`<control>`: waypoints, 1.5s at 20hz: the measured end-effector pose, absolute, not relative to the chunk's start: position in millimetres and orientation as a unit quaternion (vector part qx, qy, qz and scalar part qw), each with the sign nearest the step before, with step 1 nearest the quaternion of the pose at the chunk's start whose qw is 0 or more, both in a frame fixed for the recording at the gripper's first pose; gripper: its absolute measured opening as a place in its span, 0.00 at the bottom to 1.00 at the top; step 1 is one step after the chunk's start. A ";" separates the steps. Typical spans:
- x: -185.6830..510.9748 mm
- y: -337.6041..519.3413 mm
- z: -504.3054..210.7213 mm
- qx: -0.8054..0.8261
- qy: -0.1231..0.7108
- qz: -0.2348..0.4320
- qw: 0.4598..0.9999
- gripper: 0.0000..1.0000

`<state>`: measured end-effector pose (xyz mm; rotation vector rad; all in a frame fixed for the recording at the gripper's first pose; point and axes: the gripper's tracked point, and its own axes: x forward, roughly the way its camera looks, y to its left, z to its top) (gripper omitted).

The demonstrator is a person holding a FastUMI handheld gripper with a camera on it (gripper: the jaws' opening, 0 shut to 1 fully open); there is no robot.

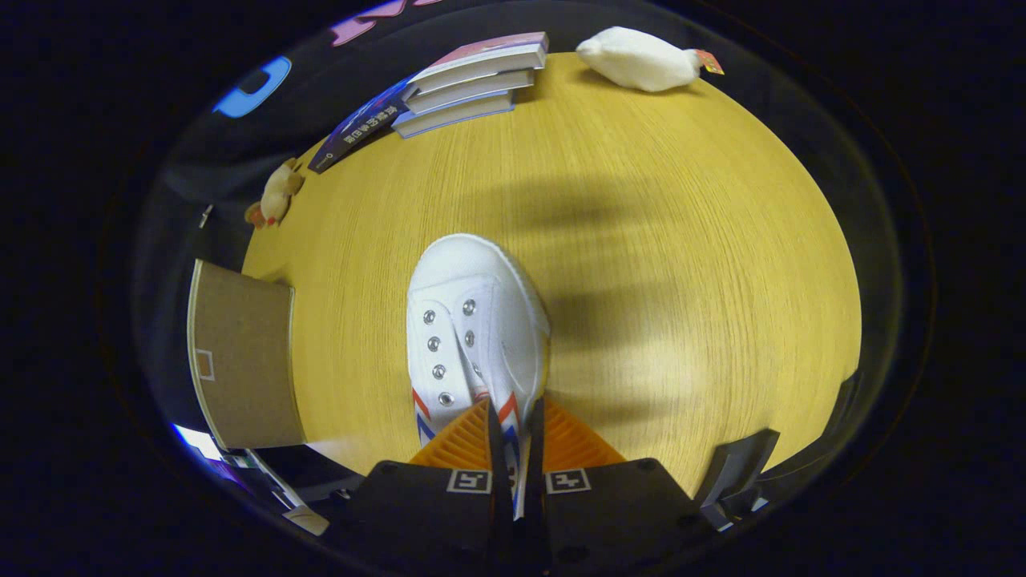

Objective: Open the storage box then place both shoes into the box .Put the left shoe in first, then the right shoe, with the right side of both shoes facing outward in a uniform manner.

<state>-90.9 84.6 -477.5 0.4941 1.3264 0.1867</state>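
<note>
The gripper (513, 449) is pinching the white shoe (473, 328) by its side wall at lower centre, toe pointing upward in frame; the storage box (244, 357), apparently cardboard, is sitting at left.

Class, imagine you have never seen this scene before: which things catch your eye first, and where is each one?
First is the white shoe, its side wall pinched between the fingers of the gripper, toe pointing ahead over the table. Next, the brown box sits at the table's edge to the shoe's left. Beyond them, at the far edge, lie a stack of books and a white plush toy.
</note>
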 end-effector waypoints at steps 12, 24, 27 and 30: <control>-55.3 173.3 -291.4 0.307 0.510 0.170 0.785 0.07; -61.5 379.5 -213.1 0.315 0.544 0.250 0.736 0.07; -70.3 408.7 -236.8 0.284 0.574 0.228 0.734 0.07; -72.7 425.1 -261.5 0.260 0.596 0.200 0.733 0.07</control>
